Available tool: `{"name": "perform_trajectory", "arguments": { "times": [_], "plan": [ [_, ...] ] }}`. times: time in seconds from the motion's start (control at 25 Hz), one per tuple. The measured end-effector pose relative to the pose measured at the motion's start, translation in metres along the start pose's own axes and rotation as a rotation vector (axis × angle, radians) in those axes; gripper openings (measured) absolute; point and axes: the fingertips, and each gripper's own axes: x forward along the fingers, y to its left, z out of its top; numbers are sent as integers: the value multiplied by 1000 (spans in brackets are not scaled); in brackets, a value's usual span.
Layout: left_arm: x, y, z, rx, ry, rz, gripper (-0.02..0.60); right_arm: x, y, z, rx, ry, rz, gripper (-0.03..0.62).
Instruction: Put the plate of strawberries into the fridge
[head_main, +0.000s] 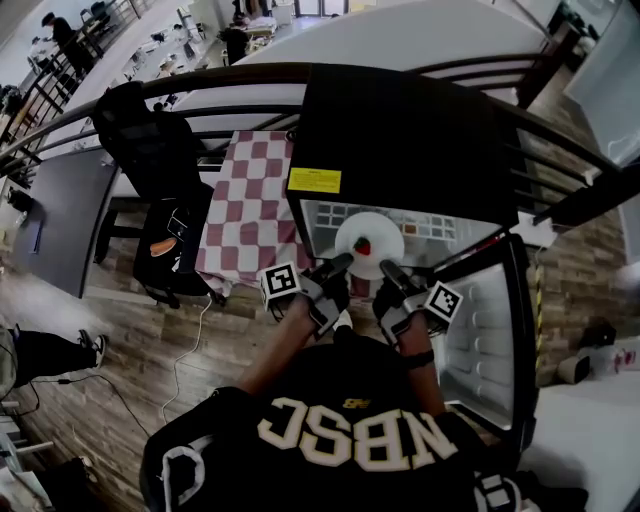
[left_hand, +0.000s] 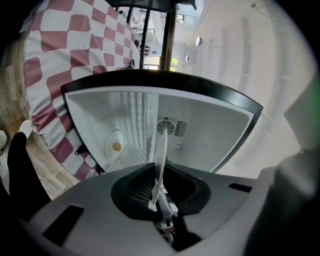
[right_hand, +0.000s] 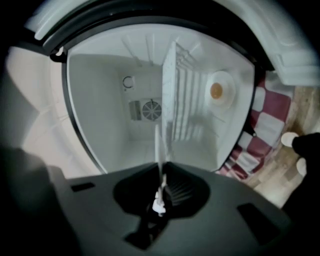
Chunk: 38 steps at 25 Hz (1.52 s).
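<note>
Item: plate (head_main: 370, 240), white and round, with one strawberry (head_main: 363, 246) lying near its middle. It is gripped at its near rim from two sides. Left gripper (head_main: 335, 268): jaws closed onto the plate's rim, which is seen edge-on as a thin white strip pinched between them. Right gripper (head_main: 390, 270): jaws likewise clamped on the rim, nearly together, with the thin white edge caught between them. The strawberry lies just ahead of both sets of jaws, between the two grippers. The plate is held level at the mouth of the fridge (head_main: 400, 130), a small black cabinet with a white inside; whether the plate rests on anything there cannot be told. Straight ahead of the jaws, on the back wall, a round fan grille (right_hand: 151, 110) is seen. A white wire shelf (right_hand: 175, 95) runs in line with the plate's edge. An oval lamp (right_hand: 219, 91) is set on the side wall, beyond the shelf from the fan grille. The fridge door (head_main: 490, 330) stands open, outward of the right jaws. A yellow label (head_main: 314, 180) is stuck on the fridge top, ahead of the left jaws. A table covered with a red-and-white checked cloth (head_main: 250, 200) stands outward of the left jaws, just beside the fridge. A square-marked cube is carried on each gripper, behind the jaws.
</note>
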Motion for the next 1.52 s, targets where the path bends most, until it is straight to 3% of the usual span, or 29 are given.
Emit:
{"name": "perform_trajectory", "arguments": {
  "times": [0.68, 1.52],
  "plan": [
    [32, 11, 36, -26, -29, 55, 46, 37, -4, 30, 18, -6, -21, 32],
    [45, 16, 43, -15, -42, 53, 46, 43, -4, 43, -53, -2, -17, 37]
  ]
}}
